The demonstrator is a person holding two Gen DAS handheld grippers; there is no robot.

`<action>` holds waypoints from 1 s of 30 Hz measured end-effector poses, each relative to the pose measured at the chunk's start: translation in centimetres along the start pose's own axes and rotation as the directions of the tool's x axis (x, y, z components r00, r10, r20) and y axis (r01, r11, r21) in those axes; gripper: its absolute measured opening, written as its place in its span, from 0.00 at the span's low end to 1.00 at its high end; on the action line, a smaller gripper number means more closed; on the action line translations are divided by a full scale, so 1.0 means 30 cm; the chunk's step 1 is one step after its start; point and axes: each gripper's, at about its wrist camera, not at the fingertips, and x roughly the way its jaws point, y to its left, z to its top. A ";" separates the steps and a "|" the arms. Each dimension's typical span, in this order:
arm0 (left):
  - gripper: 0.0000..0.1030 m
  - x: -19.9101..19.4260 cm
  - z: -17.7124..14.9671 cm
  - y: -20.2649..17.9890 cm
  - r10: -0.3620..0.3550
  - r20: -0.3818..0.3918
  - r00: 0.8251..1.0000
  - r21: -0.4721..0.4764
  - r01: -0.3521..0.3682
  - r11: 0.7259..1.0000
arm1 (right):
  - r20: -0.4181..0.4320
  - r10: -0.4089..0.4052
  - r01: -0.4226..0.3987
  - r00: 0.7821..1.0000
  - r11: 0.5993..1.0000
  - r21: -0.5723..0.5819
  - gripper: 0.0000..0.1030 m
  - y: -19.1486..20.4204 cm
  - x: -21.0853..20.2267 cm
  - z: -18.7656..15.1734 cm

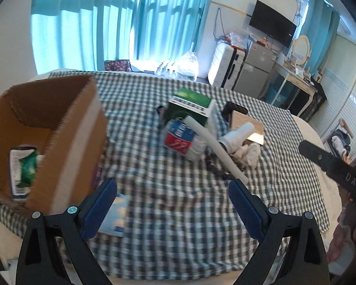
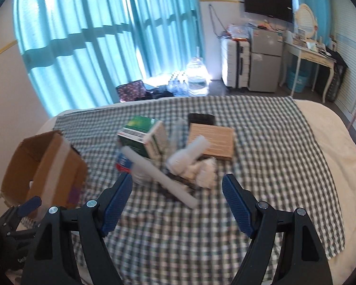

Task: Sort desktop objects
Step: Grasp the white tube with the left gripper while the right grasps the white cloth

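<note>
A pile of objects lies mid-table on the checked cloth (image 1: 178, 201): a green box (image 1: 189, 105), a crushed red-and-blue plastic bottle (image 1: 181, 137), a long white tube (image 1: 216, 148), a white bottle (image 1: 237, 135), a white cloth wad (image 1: 250, 154) and a brown notebook (image 1: 246, 124). An open cardboard box (image 1: 47, 142) at the left holds a green-and-white packet (image 1: 23, 168). My left gripper (image 1: 173, 204) is open and empty, hovering before the pile. My right gripper (image 2: 178, 201) is open and empty, near the tube's end (image 2: 187, 199). The pile shows there too, with the green box (image 2: 142, 133).
A blue-and-white flat pack (image 1: 116, 216) lies by the left gripper's left finger. The right gripper's body (image 1: 332, 166) shows at the right edge. Beyond the table are curtains, water bottles (image 2: 197, 76), a suitcase, a small fridge (image 2: 265, 59) and a desk.
</note>
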 end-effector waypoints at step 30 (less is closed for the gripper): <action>0.25 0.638 0.028 -0.234 -0.054 -0.116 0.992 -0.041 0.049 0.998 | -0.129 0.137 -0.130 0.982 0.989 0.065 0.62 -0.280 0.493 -0.034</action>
